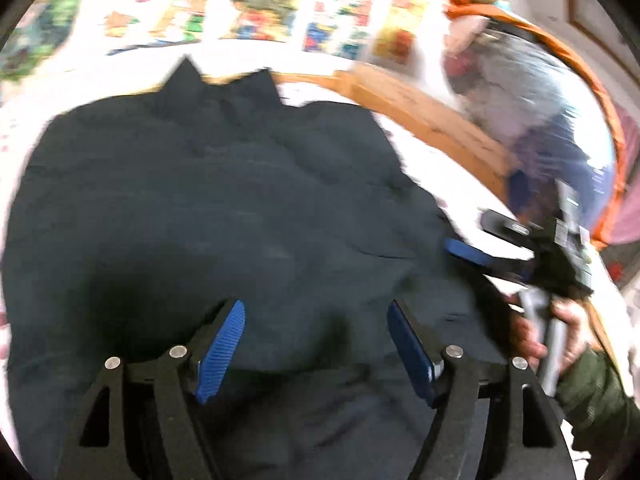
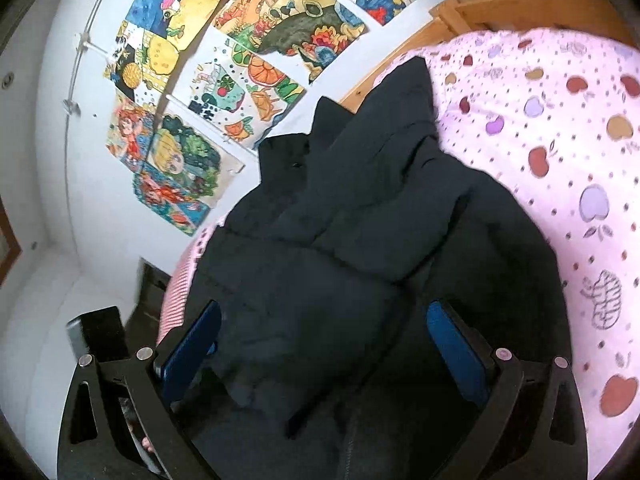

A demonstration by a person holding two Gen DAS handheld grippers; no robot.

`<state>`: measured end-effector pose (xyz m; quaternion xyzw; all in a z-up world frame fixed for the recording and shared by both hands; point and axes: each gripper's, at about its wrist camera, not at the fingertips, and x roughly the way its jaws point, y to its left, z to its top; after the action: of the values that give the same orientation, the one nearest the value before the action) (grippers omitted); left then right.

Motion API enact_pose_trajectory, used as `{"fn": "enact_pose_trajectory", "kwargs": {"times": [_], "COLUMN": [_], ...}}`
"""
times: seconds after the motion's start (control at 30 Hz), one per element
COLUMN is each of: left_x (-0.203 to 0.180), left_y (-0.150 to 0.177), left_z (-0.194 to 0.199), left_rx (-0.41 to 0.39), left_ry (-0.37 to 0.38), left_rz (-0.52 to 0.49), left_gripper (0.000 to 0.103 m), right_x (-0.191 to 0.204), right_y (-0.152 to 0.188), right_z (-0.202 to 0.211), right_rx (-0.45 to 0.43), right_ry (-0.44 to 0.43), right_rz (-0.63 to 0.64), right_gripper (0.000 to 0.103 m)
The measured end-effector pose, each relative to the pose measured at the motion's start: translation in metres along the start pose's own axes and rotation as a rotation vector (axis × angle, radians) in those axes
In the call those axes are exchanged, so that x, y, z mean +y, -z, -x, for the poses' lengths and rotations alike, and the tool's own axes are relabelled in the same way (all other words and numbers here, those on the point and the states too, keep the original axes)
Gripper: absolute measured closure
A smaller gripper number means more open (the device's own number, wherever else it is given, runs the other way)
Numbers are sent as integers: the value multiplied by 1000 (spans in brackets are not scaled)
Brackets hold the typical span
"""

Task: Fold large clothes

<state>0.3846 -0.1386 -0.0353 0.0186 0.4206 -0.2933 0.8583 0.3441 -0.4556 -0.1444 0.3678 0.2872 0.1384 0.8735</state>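
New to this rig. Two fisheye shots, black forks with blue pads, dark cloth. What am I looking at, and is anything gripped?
There is no robot arm here. A person holds a hand-held two-finger gripper in each hand, and each has a camera looking forward along its fingers.

The left wrist view shows the left gripper at the bottom, with its blue-padded fingers standing apart. At the right edge of that view is the other gripper, held in the person's hand.

The right wrist view shows the right gripper, also with its fingers apart.

A dark padded jacket lies on a bed with a pink apple-print sheet. Drawings hang on the wall behind.

The jacket lies under and between both pairs of fingers, but neither pair pinches it. Nothing is held.
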Motion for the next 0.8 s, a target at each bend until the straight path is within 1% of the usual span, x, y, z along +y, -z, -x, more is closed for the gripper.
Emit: {"fn": "enact_pose_trajectory", "kwargs": {"times": [0.03, 0.1, 0.17, 0.23, 0.27, 0.33, 0.37, 0.4, 0.43, 0.47, 0.5, 0.53, 0.6, 0.67, 0.73, 0.8], "left_x": [5, 20, 35, 54, 63, 80, 90, 98, 105, 112, 119, 122, 133, 137, 136, 135], "left_y": [0, 1, 3, 5, 6, 9, 12, 14, 15, 17, 18, 17, 16, 15, 12, 9], "left_z": [4, 13, 20, 26, 29, 36, 41, 44, 46, 50, 53, 54, 63, 69, 73, 73], "left_rx": [-7, -24, -33, -37, -41, -50, -57, -62, -70, -75, -78, -81, -99, -114, -142, -146], "left_ry": [-33, -140, -198, -227, -232, -236, -238, -241, -240, -237, -235, -234, -235, -239, -304, -345], "left_rz": [7, 23, 48, 92, 118, 165, 195, 218, 241, 264, 281, 289, 312, 297, 239, 195], "left_gripper": [28, 28, 28, 28, 28, 27, 27, 27, 26, 25, 25, 25, 25, 25, 25, 25], "right_x": [1, 4, 12, 19, 26, 38, 42, 45, 49, 54, 58, 64, 75, 89, 110, 124], "right_y": [1, 5, 10, 14, 17, 21, 23, 24, 27, 29, 30, 30, 26, 16, 1, -16], "right_z": [0, -3, -14, -23, -28, -36, -40, -41, -43, -43, -43, -40, -29, -18, -5, 2], "right_rx": [5, 29, 84, 122, 135, 163, 184, 200, 208, 211, 210, 200, 169, 123, 42, -29], "right_ry": [0, 43, 133, 202, 236, 269, 263, 265, 290, 322, 347, 378, 381, 399, 453, 510], "right_rz": [-1, 9, 44, 87, 116, 156, 151, 147, 142, 159, 178, 207, 231, 262, 332, 382], "right_gripper": [1, 1, 1, 2, 6, 29, 50, 59, 61, 69, 86, 94, 98, 99, 99, 99]}}
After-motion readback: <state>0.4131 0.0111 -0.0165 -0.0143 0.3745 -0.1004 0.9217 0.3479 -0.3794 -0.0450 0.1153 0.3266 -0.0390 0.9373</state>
